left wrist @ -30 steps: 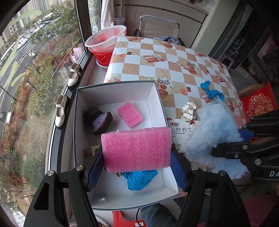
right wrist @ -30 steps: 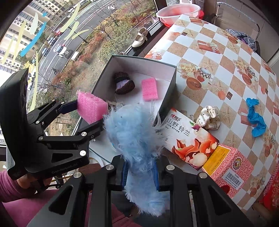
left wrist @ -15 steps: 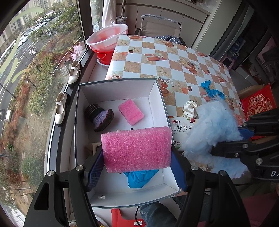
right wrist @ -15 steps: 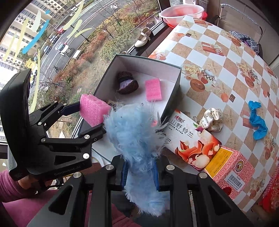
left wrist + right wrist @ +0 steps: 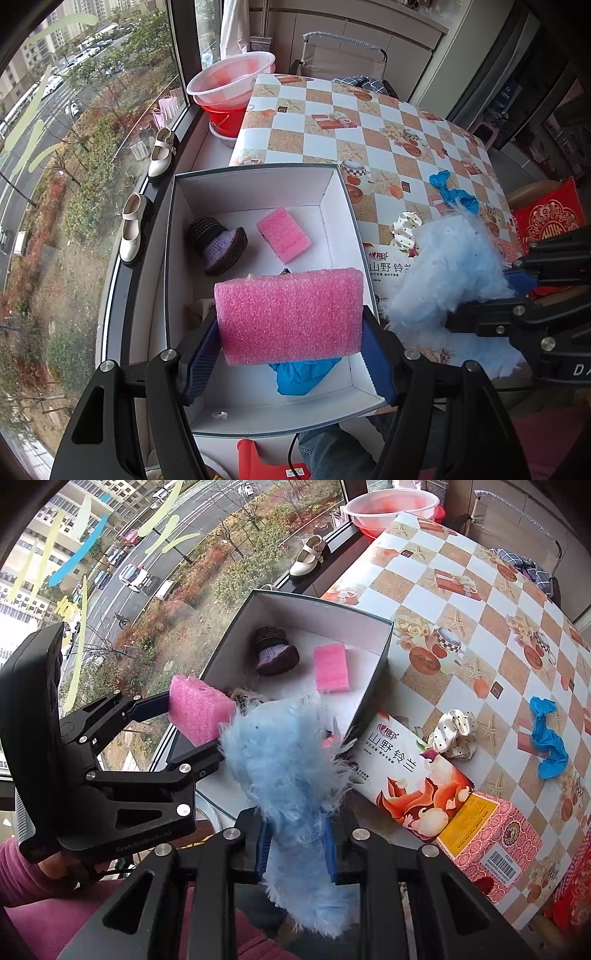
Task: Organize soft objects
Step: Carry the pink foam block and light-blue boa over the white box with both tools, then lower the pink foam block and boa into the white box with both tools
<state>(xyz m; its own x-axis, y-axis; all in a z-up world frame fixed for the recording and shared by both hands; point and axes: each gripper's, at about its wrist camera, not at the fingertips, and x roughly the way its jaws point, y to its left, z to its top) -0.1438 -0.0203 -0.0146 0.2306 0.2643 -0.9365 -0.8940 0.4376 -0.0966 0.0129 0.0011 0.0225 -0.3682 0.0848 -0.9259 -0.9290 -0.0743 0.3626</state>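
My left gripper [image 5: 290,350] is shut on a pink foam block [image 5: 290,315] and holds it above the near part of an open white box [image 5: 255,188]. The box holds a knitted purple hat [image 5: 219,247], a small pink sponge [image 5: 284,234] and a blue cloth [image 5: 299,373]. My right gripper [image 5: 297,843] is shut on a fluffy light-blue object [image 5: 288,768], held to the right of the box's near corner. The left gripper with its foam block [image 5: 199,710] shows in the right wrist view. On the checkered table [image 5: 461,602] lie a blue cloth [image 5: 546,738] and a white dotted scrunchie [image 5: 454,734].
A printed carton [image 5: 413,775] and a pink patterned box [image 5: 491,834] lie on the table right of the white box. Pink basins [image 5: 232,79] stand at the table's far end. White shoes [image 5: 160,153] sit on the window ledge. A red bag [image 5: 550,218] is at far right.
Both grippers have pulled back a little from the table, so the box and table look slightly farther off. Both grips are unchanged.
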